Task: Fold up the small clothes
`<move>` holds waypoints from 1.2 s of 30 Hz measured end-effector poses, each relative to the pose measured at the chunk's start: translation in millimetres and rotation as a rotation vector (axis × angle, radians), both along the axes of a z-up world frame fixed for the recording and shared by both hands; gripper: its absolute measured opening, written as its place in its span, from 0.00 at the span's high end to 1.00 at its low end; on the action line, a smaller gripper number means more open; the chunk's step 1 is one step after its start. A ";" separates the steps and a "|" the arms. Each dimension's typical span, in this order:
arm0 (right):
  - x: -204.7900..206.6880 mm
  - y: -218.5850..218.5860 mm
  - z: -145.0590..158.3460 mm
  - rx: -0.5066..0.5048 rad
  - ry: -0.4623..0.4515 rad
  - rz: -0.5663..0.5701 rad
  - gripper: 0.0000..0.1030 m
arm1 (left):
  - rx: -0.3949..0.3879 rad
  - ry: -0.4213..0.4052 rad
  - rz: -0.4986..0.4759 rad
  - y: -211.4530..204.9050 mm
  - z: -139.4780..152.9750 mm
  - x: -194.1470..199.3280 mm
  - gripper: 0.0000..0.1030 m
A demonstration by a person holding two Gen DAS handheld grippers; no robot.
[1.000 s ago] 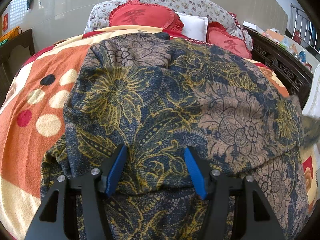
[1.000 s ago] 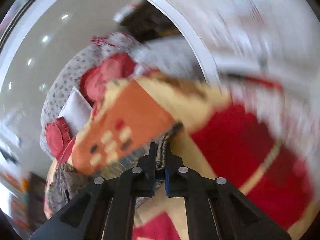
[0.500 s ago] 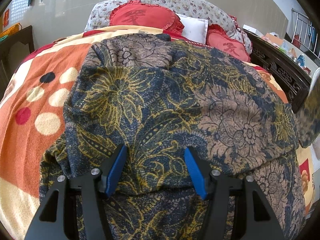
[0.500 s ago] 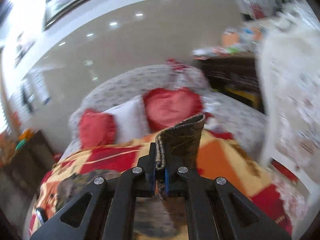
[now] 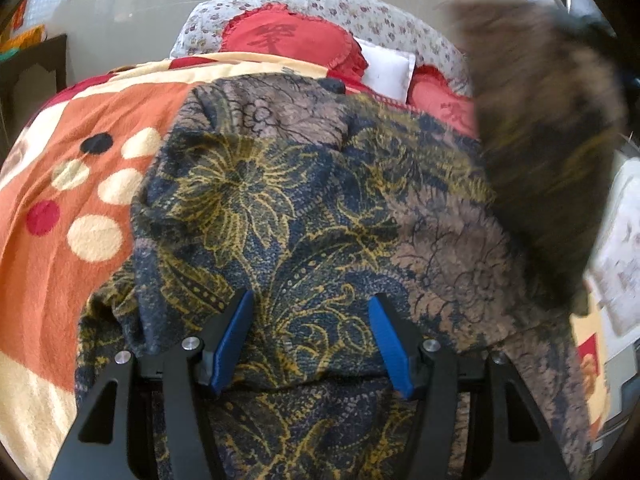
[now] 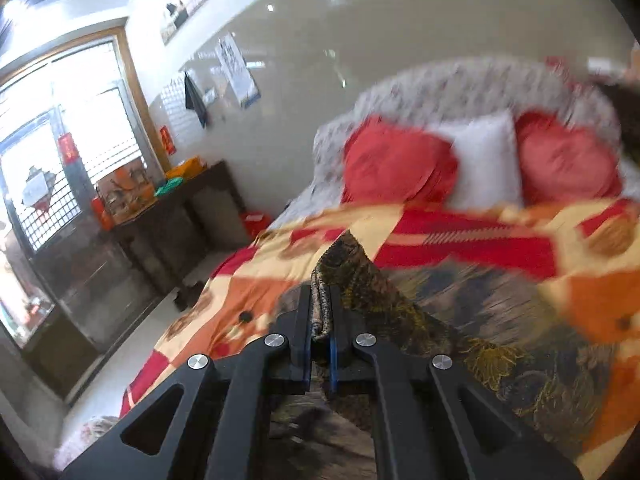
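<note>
Bed point(image 5: 80, 128) used as folding surface. Garment point(image 5: 312, 208) pinned under left tongs point(image 5: 310, 338), spread apart; edge point(image 6: 321, 300) clamped in right tongs point(image 6: 320, 330), raised for fold-over.

A fleece blanket point(image 5: 60, 168) in orange, cream and red with round dots covers the bed. At its head, two red frilled cushions point(image 5: 288, 40) flank a white pillow point(image 5: 386, 68), against a flowered padded headboard point(image 5: 360, 12). A dark wooden cabinet point(image 6: 172, 216) stands by the window point(image 6: 60, 128).
</note>
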State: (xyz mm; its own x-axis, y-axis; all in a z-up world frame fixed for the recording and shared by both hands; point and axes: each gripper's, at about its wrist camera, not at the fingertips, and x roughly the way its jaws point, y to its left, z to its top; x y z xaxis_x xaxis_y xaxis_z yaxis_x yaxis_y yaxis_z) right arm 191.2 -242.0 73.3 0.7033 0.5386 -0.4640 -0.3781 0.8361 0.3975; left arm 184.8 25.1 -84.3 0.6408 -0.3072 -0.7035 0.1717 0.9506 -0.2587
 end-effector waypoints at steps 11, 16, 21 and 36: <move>21.5 87.2 -85.3 0.033 0.177 0.077 0.73 | 0.039 -0.126 0.138 46.2 35.2 -68.5 0.30; 29.7 123.1 -125.4 -0.019 0.242 0.131 0.71 | 0.089 -0.077 0.156 46.3 22.4 -77.8 0.30; 15.4 106.9 -121.7 0.011 0.273 0.194 0.63 | 0.083 -0.096 0.155 48.2 29.8 -78.6 0.30; -54.0 -169.4 -93.9 -0.190 0.215 -0.325 0.75 | 0.079 0.082 0.080 -1.4 5.5 29.8 0.91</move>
